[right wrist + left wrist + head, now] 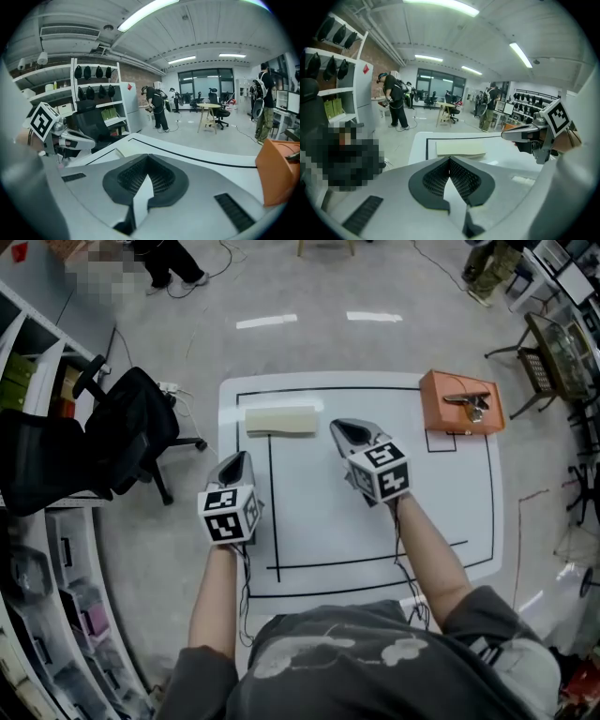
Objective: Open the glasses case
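Observation:
The glasses case (pixel 281 420) is a long cream box lying closed at the far left of the white table mat (pixel 441 512). It also shows in the left gripper view as the case (pixel 460 148) just beyond the jaws. My left gripper (pixel 234 463) hovers near the mat's left edge, a short way in front of the case, jaws together and empty. My right gripper (pixel 349 431) is over the mat's middle, to the right of the case, also shut with nothing in it. Neither gripper touches the case.
An orange box (pixel 459 401) with a metal object (pixel 469 404) on top sits at the mat's far right corner. A black office chair (pixel 122 427) and shelving (pixel 37 362) stand to the left of the table. People stand far off on the floor.

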`<state>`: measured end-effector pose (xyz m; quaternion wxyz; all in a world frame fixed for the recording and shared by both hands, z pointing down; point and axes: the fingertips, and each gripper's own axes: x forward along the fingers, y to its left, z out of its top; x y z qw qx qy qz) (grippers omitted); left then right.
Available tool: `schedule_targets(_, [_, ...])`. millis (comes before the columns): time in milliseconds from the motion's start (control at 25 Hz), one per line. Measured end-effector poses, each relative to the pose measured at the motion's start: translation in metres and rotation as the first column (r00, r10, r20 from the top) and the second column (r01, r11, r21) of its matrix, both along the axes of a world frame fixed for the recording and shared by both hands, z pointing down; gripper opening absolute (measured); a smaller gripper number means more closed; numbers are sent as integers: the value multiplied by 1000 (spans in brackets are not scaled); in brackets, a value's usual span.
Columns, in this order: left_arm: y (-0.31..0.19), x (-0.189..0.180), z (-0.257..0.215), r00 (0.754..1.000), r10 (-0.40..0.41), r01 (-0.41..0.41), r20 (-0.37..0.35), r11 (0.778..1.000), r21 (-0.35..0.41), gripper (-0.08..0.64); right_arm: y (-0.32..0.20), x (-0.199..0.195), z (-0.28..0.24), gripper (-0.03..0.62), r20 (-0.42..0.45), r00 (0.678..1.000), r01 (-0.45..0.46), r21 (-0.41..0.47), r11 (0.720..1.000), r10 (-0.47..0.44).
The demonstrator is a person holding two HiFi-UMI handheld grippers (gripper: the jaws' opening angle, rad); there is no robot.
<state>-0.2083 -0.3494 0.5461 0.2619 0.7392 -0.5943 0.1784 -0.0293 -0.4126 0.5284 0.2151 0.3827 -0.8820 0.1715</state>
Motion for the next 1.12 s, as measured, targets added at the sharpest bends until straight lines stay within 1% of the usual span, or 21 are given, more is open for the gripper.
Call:
schedule_targets(120, [-13,0,15,1000,-2,3,10,999,-41,3,-6,-8,18,0,-40,998,41,-26,999,-42])
schedule_targets(280, [-28,-5,30,999,-9,11,32,997,-76,3,-15,-17,31,0,-61,995,81,-39,996,-83])
schedule_targets(520, [-43,-5,47,998,21,-13,67,993,-114,2,-25,-18,46,2,-104,988,105,-59,993,-111])
schedule_targets(640, [-47,-6,52,997,17,-7,72,991,-133,2,-27,-20,49,2,-118,983,131,-57,990,-137])
schedule_targets(800, [-51,-7,57,996,22,-10,84,991,-136,2,-29,-22,54,2,-152,969,190,-37,981,-193])
schedule_targets(840, [-53,-6,58,996,27,-15,90,990,-138,3,-28,-24,54,12,-149,965,214,-34,976,-216])
schedule_targets(920, [-55,-4,59,994,39,-24,105,990,-141,3,-25,-29,53,106,-135,952,273,-29,962,-274])
schedule_targets(960, [-56,-4,60,993,40,-25,110,990,-142,2,-23,-32,52,138,-132,943,304,-25,952,-305])
schedule_targets(1040, [-56,-4,60,993,38,-21,113,990,-143,2,-18,-39,52,197,-142,920,367,-16,930,-365])
schedule_targets(1120, [-56,-4,60,993,38,-22,114,990,-142,2,-12,-44,56,258,-164,894,419,-28,908,-418])
